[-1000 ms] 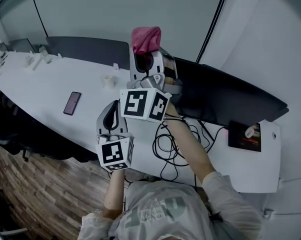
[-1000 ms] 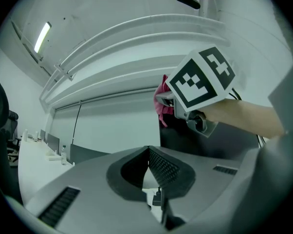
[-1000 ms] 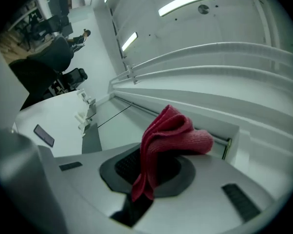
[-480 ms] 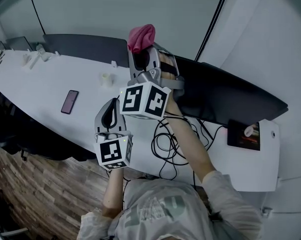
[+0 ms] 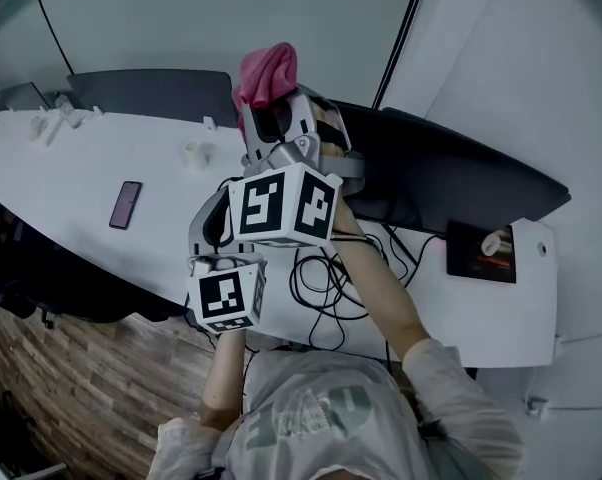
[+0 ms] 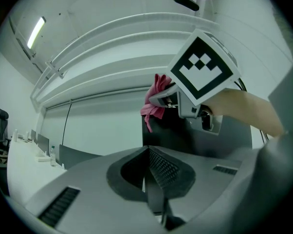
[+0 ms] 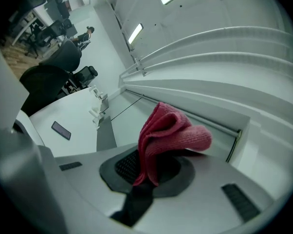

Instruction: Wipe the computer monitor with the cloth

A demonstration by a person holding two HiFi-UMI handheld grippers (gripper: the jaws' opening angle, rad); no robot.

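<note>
your right gripper (image 7: 145,177) clamped on pink cloth (image 7: 168,135); over last second it has crept up and left. cloth now by monitor (image 5: 451,183) upper corner, contact unclear. your left gripper (image 6: 149,177) jaws together, empty. judge wipe barely begun.

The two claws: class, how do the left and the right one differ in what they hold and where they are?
The left claw is shut on nothing; the right claw is shut on the pink cloth. In the head view the right claw reaches farther forward, toward the monitor, while the left claw sits nearer the person. Both carry a marker cube.
</note>
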